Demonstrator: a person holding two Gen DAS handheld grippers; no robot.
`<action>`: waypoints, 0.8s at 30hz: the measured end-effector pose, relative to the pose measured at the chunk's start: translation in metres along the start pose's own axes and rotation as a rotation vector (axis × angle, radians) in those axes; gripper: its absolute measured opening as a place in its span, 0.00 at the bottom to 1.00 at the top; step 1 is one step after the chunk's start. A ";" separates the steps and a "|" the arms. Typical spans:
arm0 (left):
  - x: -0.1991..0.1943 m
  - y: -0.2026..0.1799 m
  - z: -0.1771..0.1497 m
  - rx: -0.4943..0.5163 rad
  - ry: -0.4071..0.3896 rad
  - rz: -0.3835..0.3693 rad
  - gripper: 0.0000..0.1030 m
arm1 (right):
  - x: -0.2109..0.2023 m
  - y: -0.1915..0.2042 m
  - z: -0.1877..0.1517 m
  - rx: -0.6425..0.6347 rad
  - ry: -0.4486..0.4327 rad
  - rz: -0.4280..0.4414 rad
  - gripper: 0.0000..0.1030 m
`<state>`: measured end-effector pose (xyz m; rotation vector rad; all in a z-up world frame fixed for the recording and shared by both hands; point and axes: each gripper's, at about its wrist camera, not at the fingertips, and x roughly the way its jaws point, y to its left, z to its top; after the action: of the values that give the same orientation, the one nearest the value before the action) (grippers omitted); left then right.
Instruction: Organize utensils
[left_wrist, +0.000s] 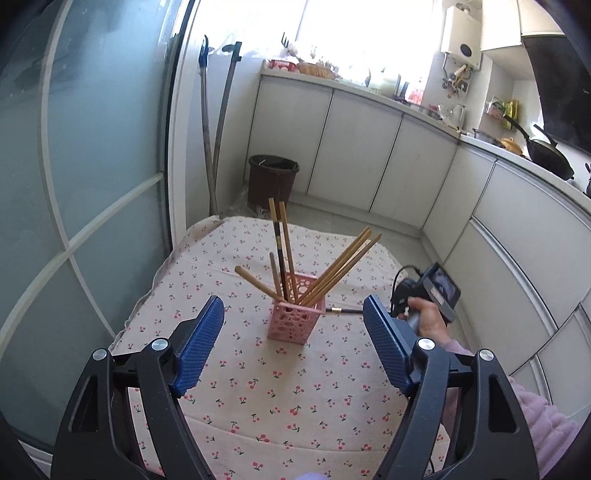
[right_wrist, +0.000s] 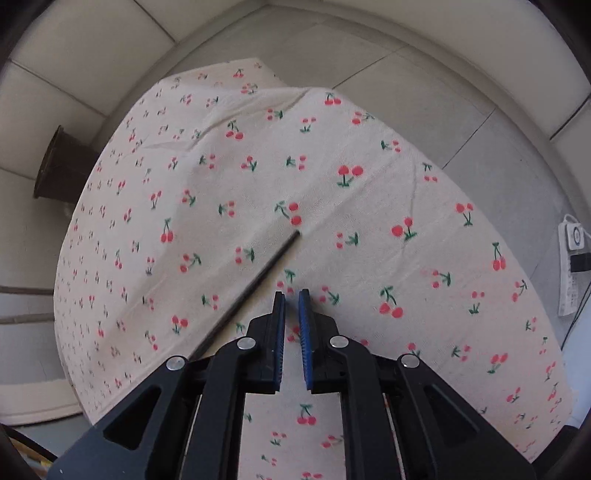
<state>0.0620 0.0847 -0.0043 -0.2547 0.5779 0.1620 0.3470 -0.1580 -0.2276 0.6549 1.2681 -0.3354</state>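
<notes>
Table draped in a cream cherry-print cloth (left_wrist: 280, 387), set in a kitchen corner; white cabinets (left_wrist: 354, 155) run along the far and right sides, frosted glass door (left_wrist: 92, 166) on the left. Dark brown bucket (left_wrist: 272, 179) on the floor beyond the table's far edge, two long-handled tools (left_wrist: 216, 140) leaning in the corner beside it.

Left gripper (left_wrist: 293, 321): blue pads spread wide, nothing between them, hovering above the near half of the table and facing the holder.

Pink perforated utensil holder (left_wrist: 295, 319) stands upright about mid-table. Several bamboo chopsticks (left_wrist: 340, 267) fan out of it to the right, others stand near vertical, one dark chopstick among them.

Right gripper (right_wrist: 291, 295): pads drawn nearly together with a narrow gap, gripping nothing, low over the cloth at the table's right side, beyond the holder.

One dark chopstick (right_wrist: 255, 280) lies flat on the cloth, just left of the right gripper's tips, not between the pads. In the left wrist view, it shows its gold-banded end just right of the holder.

White power strip (right_wrist: 570, 266) on the floor to the right.
</notes>
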 end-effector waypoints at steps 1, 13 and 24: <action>0.003 0.002 0.000 -0.004 0.007 0.004 0.72 | 0.000 0.009 0.002 -0.019 -0.006 -0.010 0.21; 0.004 0.010 0.000 -0.033 0.032 0.010 0.72 | -0.040 0.011 -0.025 -0.250 -0.064 -0.006 0.00; 0.010 -0.002 -0.007 -0.005 0.055 0.016 0.72 | -0.096 -0.035 -0.086 -0.507 0.064 -0.001 0.00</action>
<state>0.0669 0.0817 -0.0156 -0.2601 0.6342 0.1719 0.2340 -0.1432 -0.1588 0.2323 1.3466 0.0134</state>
